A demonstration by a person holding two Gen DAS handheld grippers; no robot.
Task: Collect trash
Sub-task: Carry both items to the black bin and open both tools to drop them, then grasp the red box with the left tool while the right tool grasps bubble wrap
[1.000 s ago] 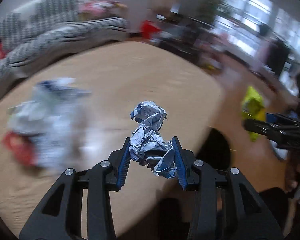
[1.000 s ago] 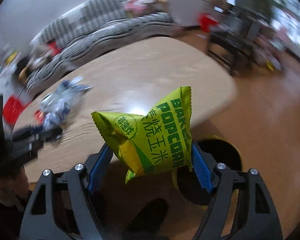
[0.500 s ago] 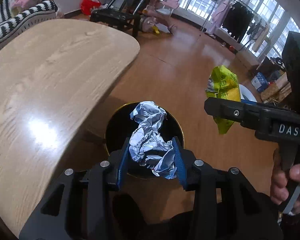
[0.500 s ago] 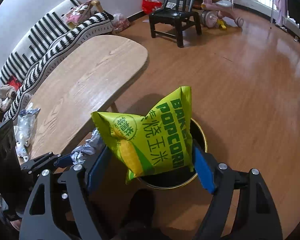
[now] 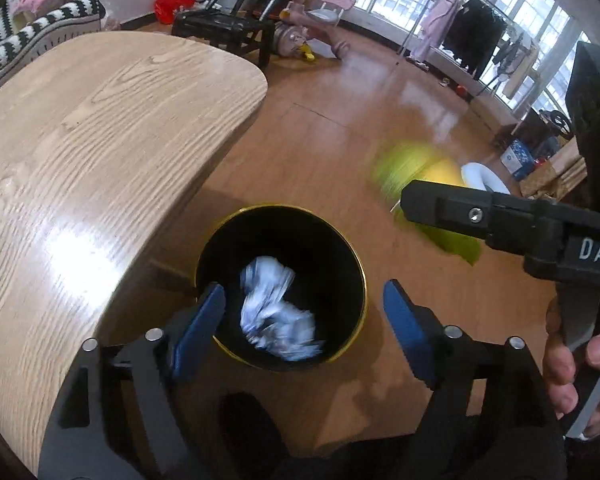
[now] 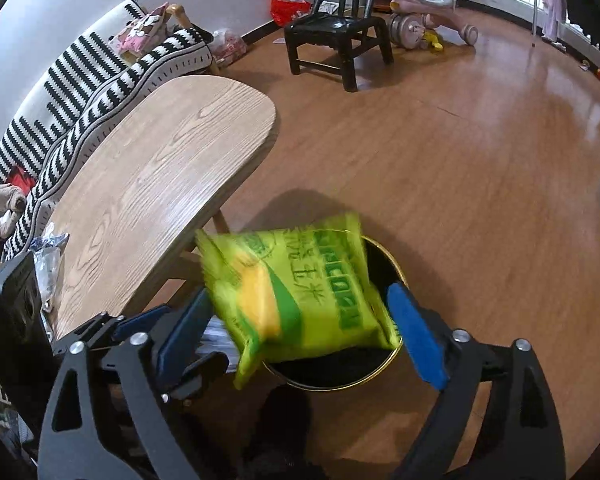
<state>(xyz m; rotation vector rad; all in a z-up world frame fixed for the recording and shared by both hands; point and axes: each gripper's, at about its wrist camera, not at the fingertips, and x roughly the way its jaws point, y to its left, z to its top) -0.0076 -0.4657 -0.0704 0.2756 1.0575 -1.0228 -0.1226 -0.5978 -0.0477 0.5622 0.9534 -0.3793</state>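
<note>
A black bin with a gold rim point(image 5: 342, 240) stands on the floor beside the wooden table point(image 5: 80, 152). My left gripper point(image 5: 304, 324) is open above it, and the crumpled silver-blue wrapper point(image 5: 274, 312) is blurred, falling inside the bin. My right gripper point(image 6: 300, 328) is open over the bin point(image 6: 384, 372), and the green-yellow popcorn bag point(image 6: 296, 296) is blurred, dropping between its fingers. The bag also shows as a blur in the left wrist view point(image 5: 416, 172), behind the right gripper's finger.
More wrappers point(image 6: 48, 260) lie on the table's far left end. A striped sofa point(image 6: 80, 80) runs behind the table. A black chair point(image 6: 336, 36) and a pink ride-on toy point(image 6: 428, 20) stand on the wooden floor.
Both grippers have opened. The crumpled wrapper has dropped from the left gripper into the bin, and the popcorn bag has slipped from the right gripper and is falling.
</note>
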